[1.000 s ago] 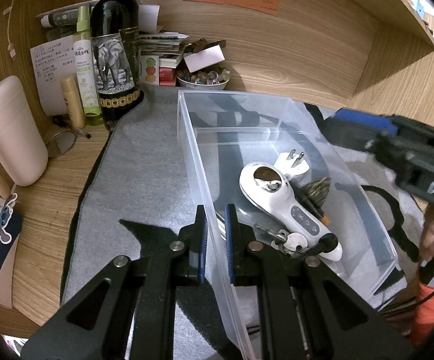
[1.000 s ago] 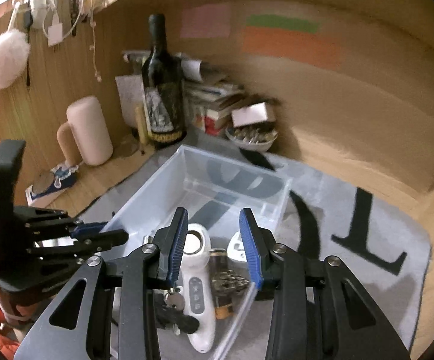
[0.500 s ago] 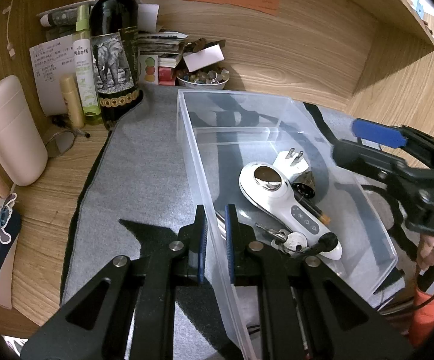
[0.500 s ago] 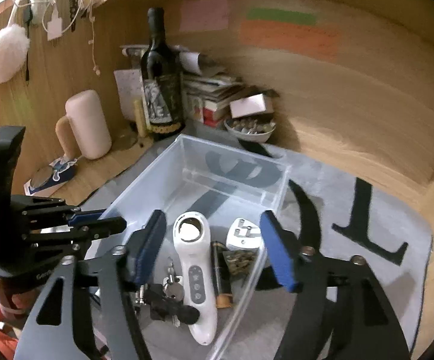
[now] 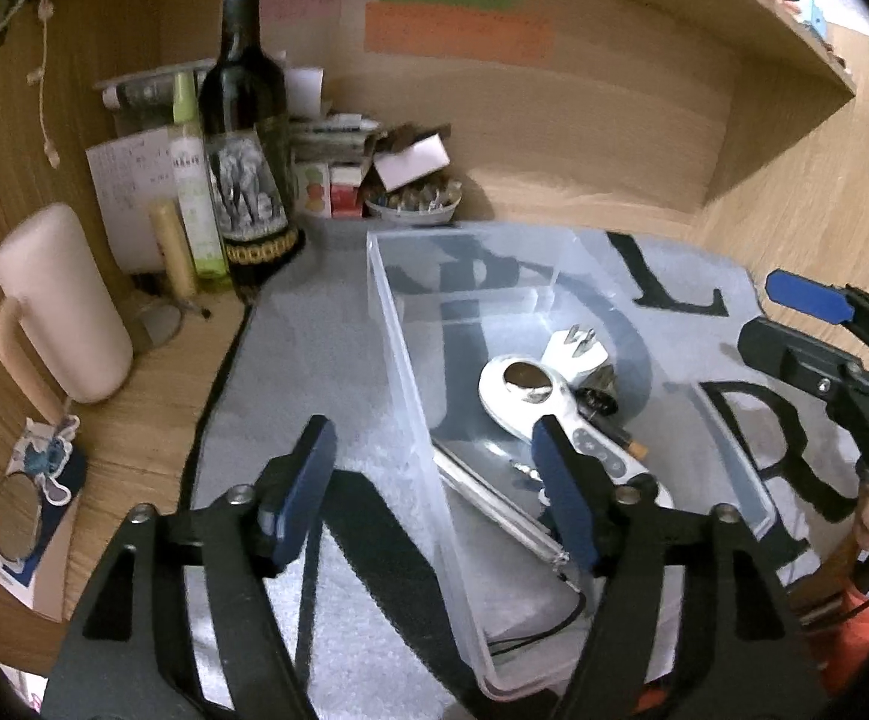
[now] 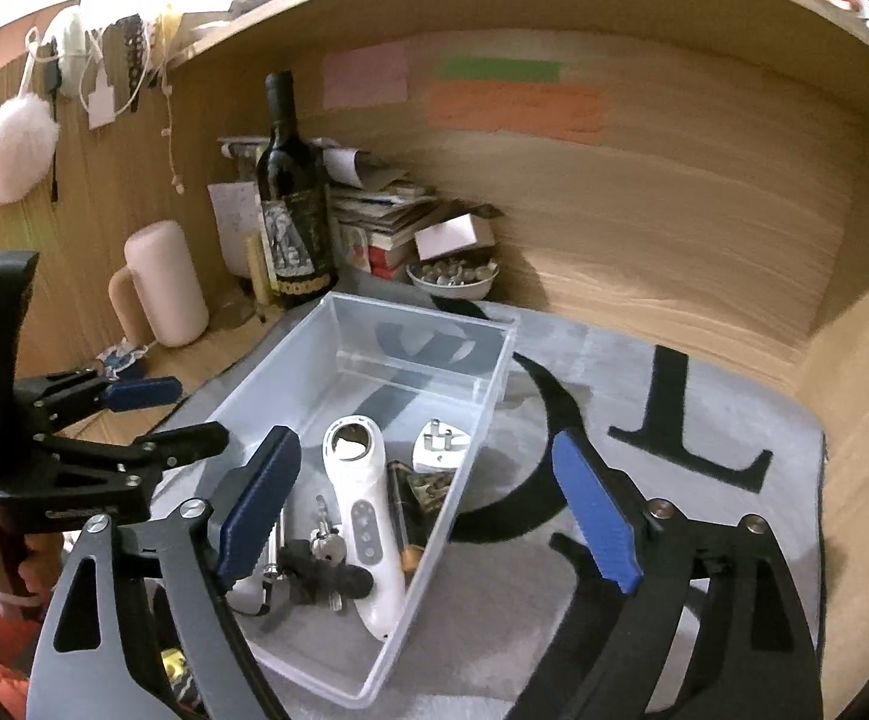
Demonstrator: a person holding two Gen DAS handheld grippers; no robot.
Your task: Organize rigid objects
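We see the clear plastic bin (image 6: 434,324) holding a white handheld device (image 6: 368,516), a plug and keys, while both grippers' fingers are opening, straddling its side walls without touching.

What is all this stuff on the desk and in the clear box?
plastic bin: one, clear, on the grey mat
handheld device: one, white, in the bin
plug: one, white, in the bin
keys: one bunch, metal, in the bin
wine bottle: one, dark, back corner
mug: one, pink, far left
bowl: one, white, by the books
left gripper: black, blue pads, opening astride the bin's wall
right gripper: same, opening, empty
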